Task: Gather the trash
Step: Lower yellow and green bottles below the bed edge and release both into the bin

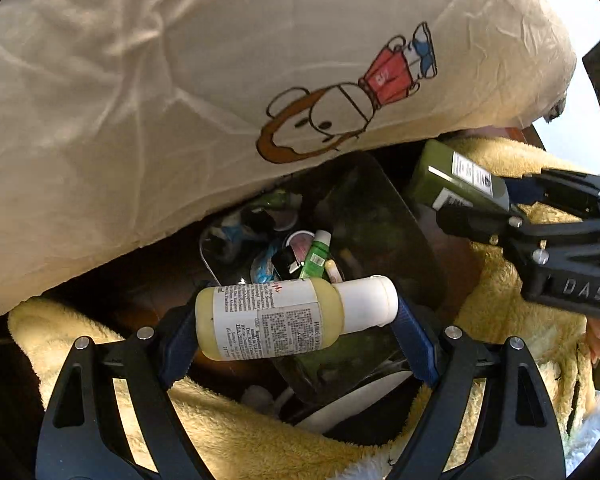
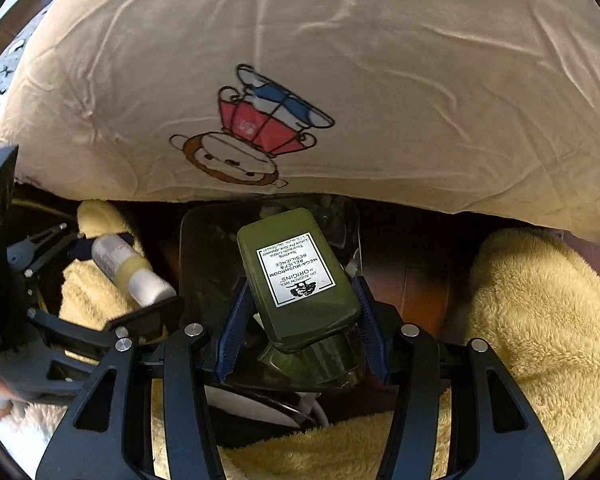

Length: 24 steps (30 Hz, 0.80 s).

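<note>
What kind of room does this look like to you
Probably a bedroom, beside the bed. A cream pillow with a cartoon print hangs over a dark floor, fluffy yellow fabric, perhaps a blanket, lies around, and a small dark bin holds used toiletry containers. Each gripper holds a toiletry bottle over it.

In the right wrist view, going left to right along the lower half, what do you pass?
Left gripper holding the yellow lotion bottle → dark bin → green Origins bottle clamped in the right gripper → bare wooden floor → fluffy yellow blanket.
</note>
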Available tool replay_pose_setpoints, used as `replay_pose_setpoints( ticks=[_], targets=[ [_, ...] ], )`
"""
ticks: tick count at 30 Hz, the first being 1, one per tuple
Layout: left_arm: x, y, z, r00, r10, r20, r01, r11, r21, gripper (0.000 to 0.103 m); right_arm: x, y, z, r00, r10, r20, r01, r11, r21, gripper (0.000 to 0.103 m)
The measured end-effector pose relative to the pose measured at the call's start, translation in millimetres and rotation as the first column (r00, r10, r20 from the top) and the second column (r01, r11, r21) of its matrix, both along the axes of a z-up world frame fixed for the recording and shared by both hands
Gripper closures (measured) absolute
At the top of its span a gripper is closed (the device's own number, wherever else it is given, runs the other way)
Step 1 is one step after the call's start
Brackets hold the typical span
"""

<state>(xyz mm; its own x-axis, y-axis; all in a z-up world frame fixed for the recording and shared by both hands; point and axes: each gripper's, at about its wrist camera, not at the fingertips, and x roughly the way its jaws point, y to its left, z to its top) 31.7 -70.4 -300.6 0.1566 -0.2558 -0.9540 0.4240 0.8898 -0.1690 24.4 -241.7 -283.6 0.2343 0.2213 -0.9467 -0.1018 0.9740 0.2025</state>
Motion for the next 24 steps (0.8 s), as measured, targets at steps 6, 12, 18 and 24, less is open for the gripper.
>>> replay_pose_setpoints(
  ticks=[6, 12, 18, 24],
  targets=[
    [1, -4, -7, 1.0, 0.013, -0.017, -0.013, 1.0, 0.008, 0.023, 3, -1, 4, 1.0, -0.013, 0.012, 0.013, 1.0, -0.007, 0.049],
    [-2, -2, -3, 1.0, 0.029, -0.002, -0.029, 1.0, 0.001, 0.008, 4, 0, 10, 0.998, -0.027, 0.048, 0.029, 0.998, -0.049, 0.027],
    [-4, -5, 7, 0.999, 0.015, 0.033, -0.015, 1.0, 0.016, 0.008, 5, -4, 17, 0.997, -0.037, 0.065, 0.041, 0.997, -0.061, 0.022],
    [-2, -4, 20, 0.998, 0.018, 0.062, -0.019, 1.0, 0.009, 0.008, 6, -7, 25, 0.996, -0.043, 0.083, 0.049, 0.996, -0.068, 0.022]
  ],
)
